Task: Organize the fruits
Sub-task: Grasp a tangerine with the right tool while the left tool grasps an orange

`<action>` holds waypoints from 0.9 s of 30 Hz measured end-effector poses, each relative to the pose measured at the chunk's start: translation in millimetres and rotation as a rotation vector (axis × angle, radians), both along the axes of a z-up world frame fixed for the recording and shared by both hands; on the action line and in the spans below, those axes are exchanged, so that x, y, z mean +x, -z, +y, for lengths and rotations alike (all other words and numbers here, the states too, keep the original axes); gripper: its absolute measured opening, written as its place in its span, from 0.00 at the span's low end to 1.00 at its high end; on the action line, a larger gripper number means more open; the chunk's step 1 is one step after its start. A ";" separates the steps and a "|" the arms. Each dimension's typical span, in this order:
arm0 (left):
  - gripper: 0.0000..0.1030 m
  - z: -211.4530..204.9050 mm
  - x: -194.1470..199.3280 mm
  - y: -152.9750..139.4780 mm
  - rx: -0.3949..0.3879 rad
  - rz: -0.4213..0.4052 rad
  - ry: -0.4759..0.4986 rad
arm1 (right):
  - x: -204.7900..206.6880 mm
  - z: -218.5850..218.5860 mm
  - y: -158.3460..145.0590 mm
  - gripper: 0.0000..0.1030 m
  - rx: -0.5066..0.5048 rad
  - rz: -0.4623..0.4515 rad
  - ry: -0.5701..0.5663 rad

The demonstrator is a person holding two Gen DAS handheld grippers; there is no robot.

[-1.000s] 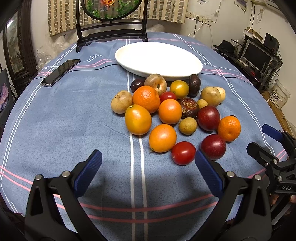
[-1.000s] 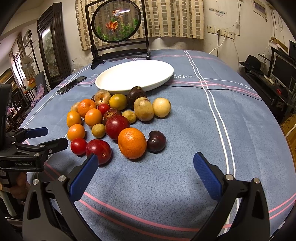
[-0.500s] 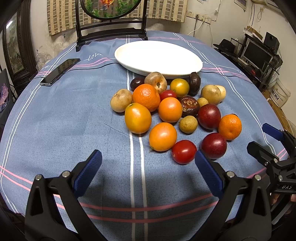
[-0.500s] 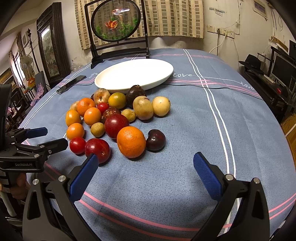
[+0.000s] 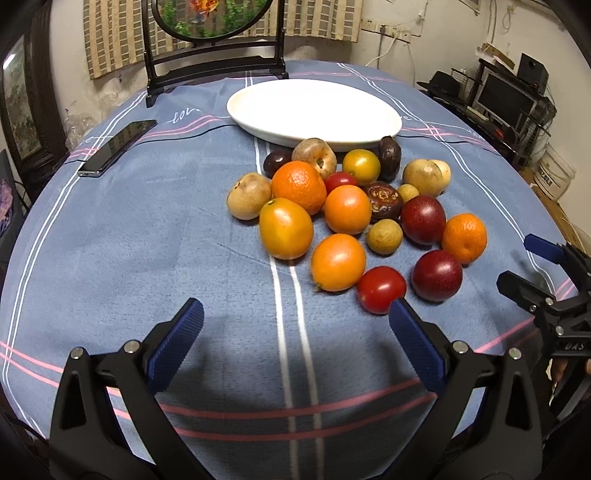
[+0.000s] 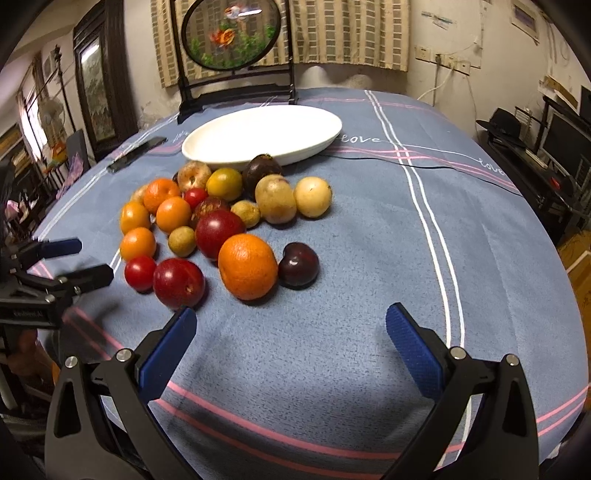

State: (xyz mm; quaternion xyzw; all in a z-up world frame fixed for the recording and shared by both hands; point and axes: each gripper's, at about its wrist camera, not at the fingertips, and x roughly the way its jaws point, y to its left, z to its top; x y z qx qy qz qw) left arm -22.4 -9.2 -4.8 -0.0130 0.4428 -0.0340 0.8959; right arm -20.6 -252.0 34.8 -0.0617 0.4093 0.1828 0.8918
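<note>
A pile of several fruits lies loose on the blue tablecloth: an orange (image 5: 299,186) (image 6: 247,266), a red tomato (image 5: 380,289) (image 6: 139,272), dark red plums (image 5: 436,275) (image 6: 178,283), a dark plum (image 6: 298,264), and brown and yellow fruits. An empty white oval plate (image 5: 314,110) (image 6: 262,134) sits just behind the pile. My left gripper (image 5: 295,343) is open and empty, near the front of the pile. My right gripper (image 6: 290,343) is open and empty, in front of the orange and the dark plum.
A black phone (image 5: 116,147) lies at the left of the table. A dark-framed round screen (image 6: 232,35) stands at the far edge behind the plate. A black cable (image 6: 424,168) runs across the cloth at the right. Shelves with electronics stand to the right.
Both grippers have moved slightly closer to the fruit pile and stay open. No fruit has moved.
</note>
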 end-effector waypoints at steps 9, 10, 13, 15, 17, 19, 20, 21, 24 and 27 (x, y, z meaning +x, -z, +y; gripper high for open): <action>0.98 4.4 10.5 13.2 -0.034 0.038 0.063 | 17.5 26.4 12.7 0.66 -0.100 0.054 -0.052; 0.98 5.3 12.4 14.8 -0.037 0.043 0.067 | 20.8 28.8 14.7 0.64 -0.106 0.064 -0.057; 0.98 9.9 16.5 18.3 -0.059 0.058 0.073 | 26.8 33.9 16.7 0.62 -0.094 0.076 -0.071; 0.98 11.5 18.5 18.9 -0.072 0.064 0.080 | 31.1 38.9 14.4 0.62 -0.108 0.064 -0.066; 0.98 13.1 20.6 19.1 -0.078 0.070 0.085 | 35.6 42.2 10.9 0.62 -0.112 0.056 -0.065; 0.98 14.6 21.1 19.3 -0.084 0.072 0.090 | 39.8 44.6 9.4 0.61 -0.120 0.049 -0.060; 0.98 16.6 21.3 19.1 -0.084 0.071 0.087 | 42.0 45.9 9.6 0.60 -0.126 0.042 -0.058; 0.98 18.3 21.7 18.6 -0.084 0.070 0.081 | 42.9 46.3 10.3 0.60 -0.129 0.036 -0.058; 0.98 29.3 23.8 14.9 -0.108 0.069 0.049 | 43.2 42.9 10.3 0.58 -0.118 0.032 -0.060; 0.98 38.5 26.3 10.2 -0.134 0.063 0.031 | 42.2 32.5 9.0 0.56 -0.081 0.050 -0.065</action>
